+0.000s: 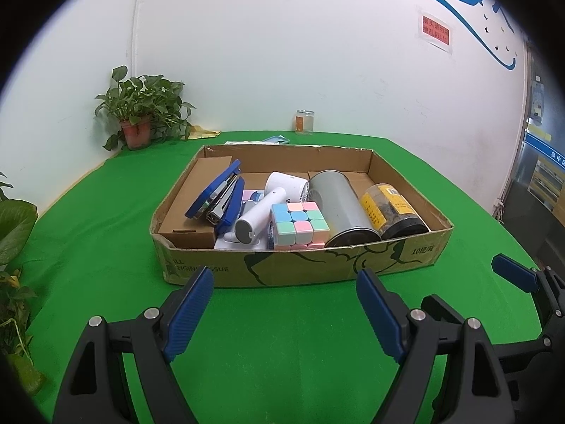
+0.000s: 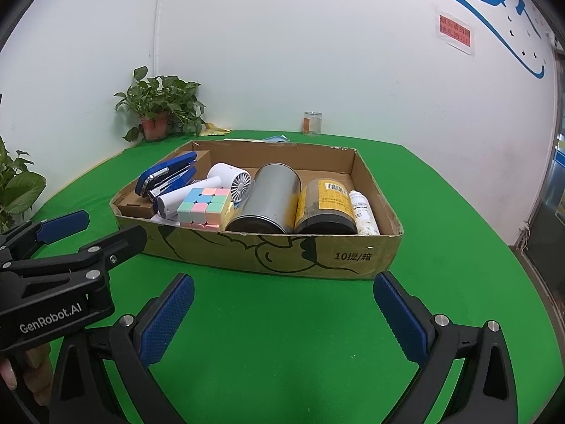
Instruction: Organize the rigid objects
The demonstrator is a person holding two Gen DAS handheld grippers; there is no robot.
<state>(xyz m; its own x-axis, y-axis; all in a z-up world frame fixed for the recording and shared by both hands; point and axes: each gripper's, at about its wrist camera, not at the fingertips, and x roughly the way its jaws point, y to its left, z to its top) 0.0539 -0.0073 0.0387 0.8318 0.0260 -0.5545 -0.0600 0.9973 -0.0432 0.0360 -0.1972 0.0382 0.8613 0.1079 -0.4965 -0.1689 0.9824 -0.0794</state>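
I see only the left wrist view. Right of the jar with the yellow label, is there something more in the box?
Observer: Yes. A white bottle lies between that jar and the right wall of the box.
Operator: And the right gripper, does it hold something?
Observer: No. It is open above the green cloth, with nothing between its fingers.

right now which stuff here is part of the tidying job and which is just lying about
Job:
brown cardboard box
blue metal stapler
white handheld fan
pastel puzzle cube
grey metal tin
yellow-labelled dark jar
white slim bottle

Lying about:
potted green plant
clear glass jar
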